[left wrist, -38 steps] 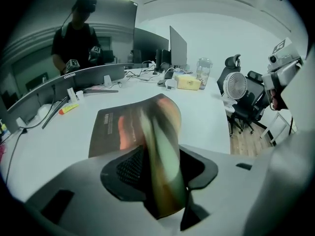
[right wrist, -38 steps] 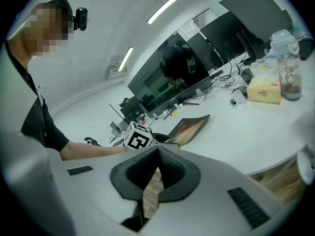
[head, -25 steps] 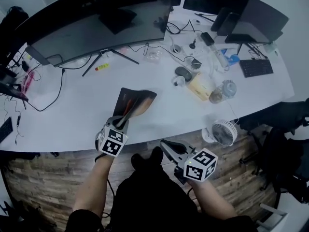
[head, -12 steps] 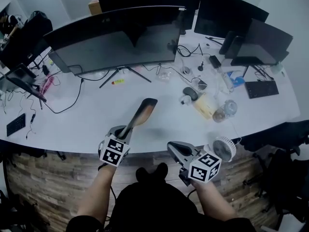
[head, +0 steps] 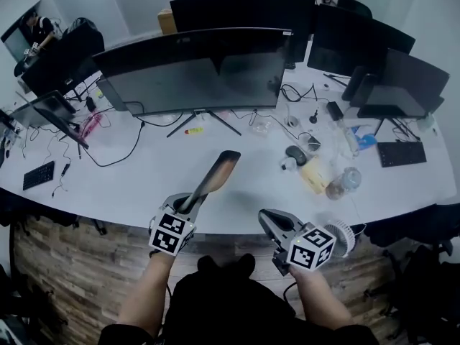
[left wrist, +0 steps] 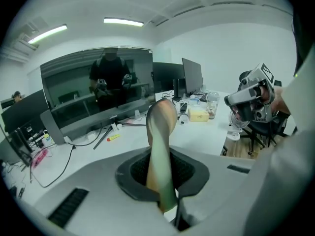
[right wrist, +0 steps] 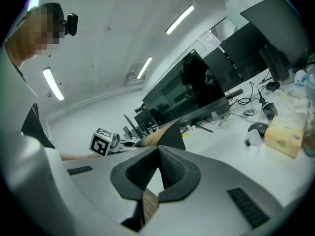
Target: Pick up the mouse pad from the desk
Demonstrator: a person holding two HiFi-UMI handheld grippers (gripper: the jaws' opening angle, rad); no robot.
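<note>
The mouse pad (head: 215, 175) is off the white desk (head: 108, 192), held up and seen almost edge-on, dark on one face and tan-orange on the other. My left gripper (head: 188, 204) is shut on its near end, in front of the desk's front edge. In the left gripper view the pad (left wrist: 161, 127) rises upright from between the pads of the left gripper (left wrist: 165, 178). My right gripper (head: 264, 218) hovers to the right, over the desk edge, shut with nothing in it. The right gripper view shows its tips (right wrist: 158, 150) touching, with the pad (right wrist: 170, 134) beyond.
A wide curved monitor (head: 194, 70) stands at the back of the desk. At the right lie a mouse (head: 295, 154), a yellowish box (head: 316, 175), a bottle (head: 343, 182), a keyboard (head: 402, 153) and cables. A small white fan (head: 345, 237) sits at the front edge.
The left gripper has lifted the mouse pad up off the desk, and the pad now shows edge-on. The right gripper has also risen a little. The head view looks further up the room.
</note>
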